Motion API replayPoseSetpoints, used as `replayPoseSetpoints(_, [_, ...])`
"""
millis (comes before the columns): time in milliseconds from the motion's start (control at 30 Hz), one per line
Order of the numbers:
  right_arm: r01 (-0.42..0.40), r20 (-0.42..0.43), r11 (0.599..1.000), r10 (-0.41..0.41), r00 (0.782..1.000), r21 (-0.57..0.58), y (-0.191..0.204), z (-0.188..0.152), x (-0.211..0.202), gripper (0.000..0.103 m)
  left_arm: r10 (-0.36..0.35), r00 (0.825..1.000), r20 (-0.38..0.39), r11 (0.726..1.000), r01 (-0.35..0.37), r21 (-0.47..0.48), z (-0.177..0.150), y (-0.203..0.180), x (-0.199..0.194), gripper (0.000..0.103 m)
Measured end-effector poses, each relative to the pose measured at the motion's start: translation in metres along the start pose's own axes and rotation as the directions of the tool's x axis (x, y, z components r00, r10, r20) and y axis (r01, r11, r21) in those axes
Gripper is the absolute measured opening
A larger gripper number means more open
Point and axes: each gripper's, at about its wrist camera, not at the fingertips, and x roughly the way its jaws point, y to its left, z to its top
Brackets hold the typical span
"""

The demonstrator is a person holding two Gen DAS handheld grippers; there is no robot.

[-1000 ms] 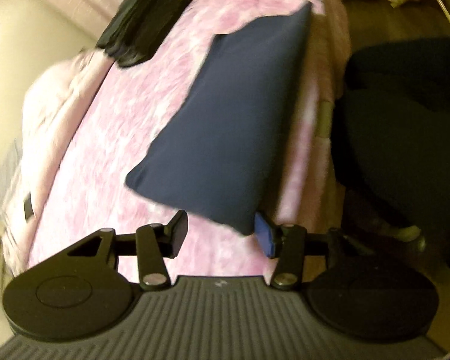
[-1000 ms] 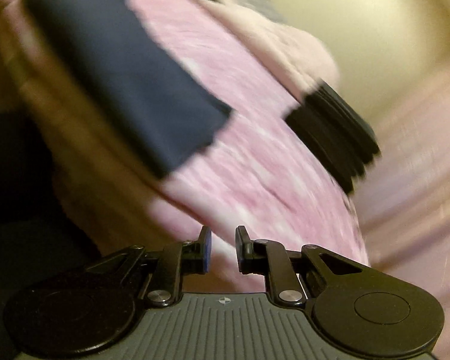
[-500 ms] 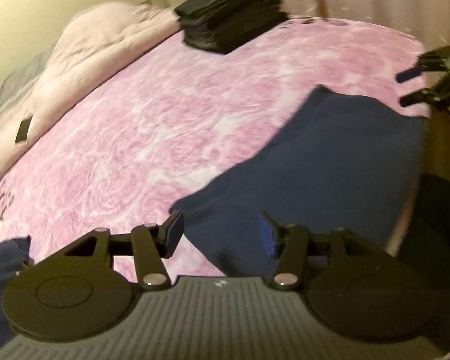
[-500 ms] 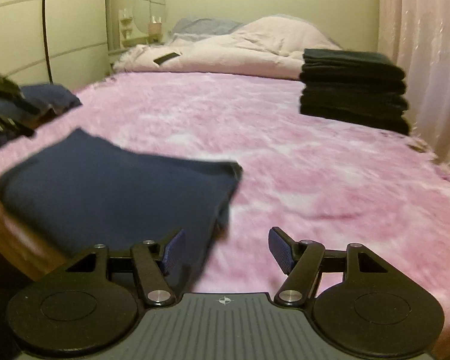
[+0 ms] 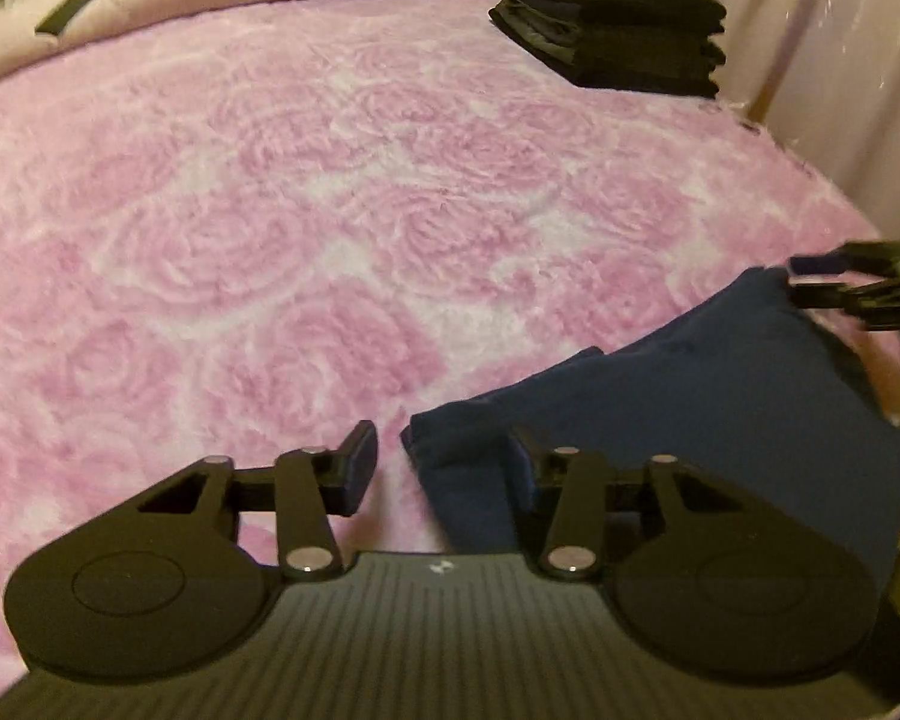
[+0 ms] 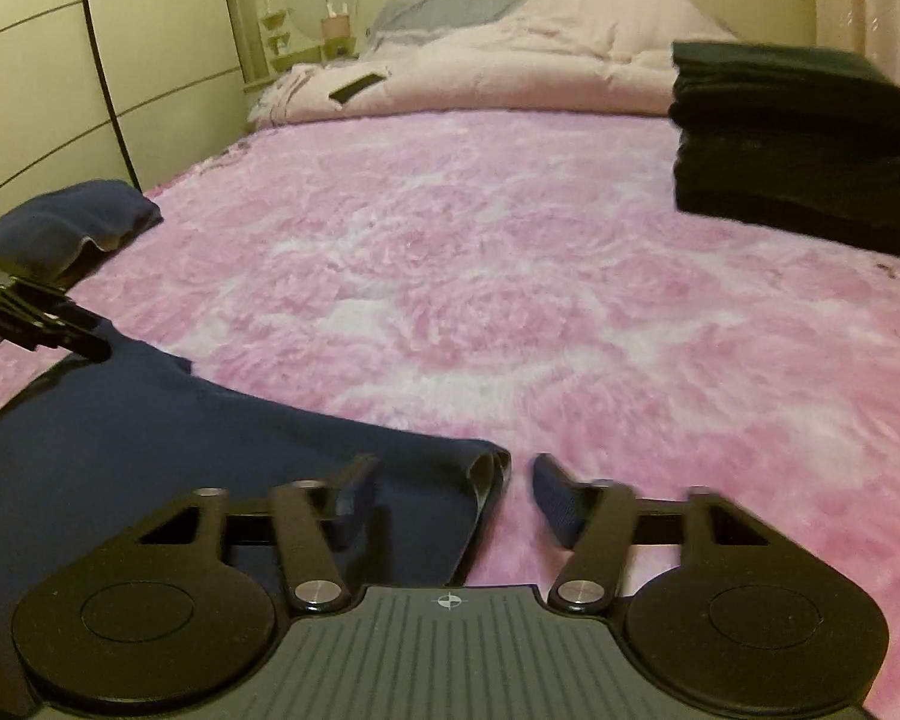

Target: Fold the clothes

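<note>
A folded navy garment (image 5: 690,414) lies at the near edge of the pink bed; it also shows in the right wrist view (image 6: 180,432). My left gripper (image 5: 444,468) is open, its jaws either side of the garment's left corner. My right gripper (image 6: 450,498) is open, its jaws either side of the garment's right corner, where the folded layers show. Each gripper appears in the other's view: the right one (image 5: 852,288) at the far right, the left one (image 6: 48,324) at the far left.
A stack of folded dark clothes (image 5: 618,24) sits at the far right of the pink rose-pattern blanket (image 5: 330,210), also in the right wrist view (image 6: 798,144). Another navy garment (image 6: 72,222) lies at the left bed edge. A pale duvet (image 6: 510,60) is at the head, with a curtain on the right.
Both grippers swung round from beside the bed to face along it and came down level at the navy garment's two near corners. The right gripper opened wider.
</note>
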Motion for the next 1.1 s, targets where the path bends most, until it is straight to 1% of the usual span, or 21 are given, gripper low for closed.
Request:
replayPoseSetpoints(100, [-0.005, -0.03, 1.0, 0.004, 1.0, -0.006, -0.002, 0.002, 0.016, 0.039, -0.022, 1.0, 0.007, 1.0, 0.022, 0.0, -0.002, 0.001, -0.001, 0.032])
replayPoseSetpoints(133, [0.0, -0.033, 1.0, 0.0, 0.999, -0.006, -0.002, 0.0, 0.017, 0.035, -0.028, 1.0, 0.01, 1.0, 0.028, 0.001, -0.003, 0.001, -0.001, 0.028])
replayPoseSetpoints(167, [0.005, -0.037, 1.0, -0.005, 0.999, -0.005, -0.002, -0.001, 0.018, 0.016, -0.032, 0.999, 0.014, 0.999, 0.032, 0.005, -0.004, 0.0, -0.002, 0.022])
replayPoseSetpoints(200, [0.008, -0.038, 1.0, -0.007, 0.999, 0.005, -0.004, -0.002, 0.018, 0.005, -0.03, 0.999, 0.02, 0.999, 0.03, 0.017, -0.005, -0.002, -0.003, 0.017])
replayPoseSetpoints(233, [0.01, -0.036, 1.0, -0.009, 0.999, 0.015, -0.005, -0.003, 0.016, 0.004, -0.028, 0.999, 0.027, 0.999, 0.027, 0.029, -0.006, -0.004, -0.004, 0.008])
replayPoseSetpoints(267, [0.022, -0.029, 1.0, -0.021, 0.999, 0.005, -0.004, -0.004, 0.012, 0.002, -0.023, 0.999, 0.038, 0.999, 0.022, 0.044, -0.007, -0.007, -0.005, 0.006])
replayPoseSetpoints(333, [0.058, -0.007, 0.998, -0.059, 0.998, -0.032, 0.001, -0.005, 0.003, 0.001, -0.007, 0.997, 0.078, 0.997, 0.001, 0.08, -0.008, -0.016, -0.013, 0.005])
replayPoseSetpoints(400, [0.088, 0.043, 0.994, -0.085, 0.995, -0.061, 0.007, 0.002, -0.011, 0.001, 0.0, 0.993, 0.117, 0.995, -0.011, 0.096, -0.005, -0.02, -0.021, 0.005])
replayPoseSetpoints(467, [0.093, 0.067, 0.993, -0.089, 0.994, -0.066, 0.007, 0.012, -0.017, 0.001, 0.0, 0.992, 0.125, 0.995, -0.012, 0.1, 0.0, -0.02, -0.021, 0.005])
replayPoseSetpoints(500, [0.093, 0.071, 0.993, -0.088, 0.994, -0.066, 0.006, 0.017, -0.017, 0.001, 0.003, 0.994, 0.108, 0.995, -0.014, 0.103, 0.0, -0.018, -0.016, 0.005])
replayPoseSetpoints(567, [0.085, 0.034, 0.994, -0.083, 0.996, -0.072, 0.003, 0.017, 0.001, 0.001, 0.013, 0.999, 0.05, 0.995, -0.018, 0.099, -0.002, -0.014, 0.001, 0.005])
replayPoseSetpoints(600, [0.081, 0.015, 0.994, -0.08, 0.997, -0.075, 0.001, 0.017, 0.009, 0.001, 0.015, 0.999, 0.035, 0.996, -0.018, 0.086, -0.005, -0.01, 0.008, 0.006])
replayPoseSetpoints(700, [0.081, -0.022, 0.994, -0.083, 0.996, -0.07, -0.004, 0.012, 0.032, 0.001, 0.004, 0.999, 0.038, 0.999, -0.006, 0.045, -0.01, -0.001, 0.016, 0.006])
replayPoseSetpoints(867, [0.075, -0.044, 0.995, -0.078, 0.996, -0.071, -0.005, 0.006, 0.038, 0.001, 0.018, 0.999, 0.039, 0.998, -0.02, 0.061, -0.013, -0.004, 0.016, 0.007])
replayPoseSetpoints(900, [0.066, -0.052, 0.996, -0.069, 0.996, -0.055, -0.008, 0.008, 0.038, 0.001, 0.016, 0.999, 0.034, 0.998, -0.018, 0.054, -0.012, -0.003, 0.016, 0.007])
replayPoseSetpoints(933, [0.061, -0.056, 0.997, -0.063, 0.996, -0.038, -0.011, 0.009, 0.038, 0.001, 0.015, 1.0, 0.027, 0.999, -0.016, 0.043, -0.011, -0.002, 0.016, 0.008])
replayPoseSetpoints(967, [0.056, -0.06, 0.998, -0.057, 0.997, -0.022, -0.014, 0.011, 0.038, 0.002, 0.015, 1.0, 0.021, 0.999, -0.015, 0.032, -0.01, 0.0, 0.016, 0.014])
replayPoseSetpoints(1000, [0.052, -0.061, 0.999, -0.053, 0.997, -0.01, -0.017, 0.011, 0.037, 0.002, 0.017, 1.0, 0.016, 1.0, -0.018, 0.025, -0.01, 0.001, 0.014, 0.016])
replayPoseSetpoints(1033, [0.049, -0.063, 0.999, -0.048, 0.997, 0.002, -0.019, 0.012, 0.036, 0.002, 0.025, 1.0, 0.016, 0.999, -0.025, 0.024, -0.01, 0.002, 0.011, 0.022])
replayPoseSetpoints(1067, [0.072, -0.055, 0.997, -0.071, 0.996, 0.007, -0.02, 0.012, 0.032, 0.002, 0.032, 0.999, 0.016, 0.999, -0.033, 0.023, -0.011, 0.003, 0.008, 0.026])
replayPoseSetpoints(1100, [0.095, -0.046, 0.995, -0.094, 0.994, 0.013, -0.022, 0.013, 0.028, 0.002, 0.04, 0.999, 0.018, 0.999, -0.041, 0.023, -0.011, 0.003, 0.003, 0.026])
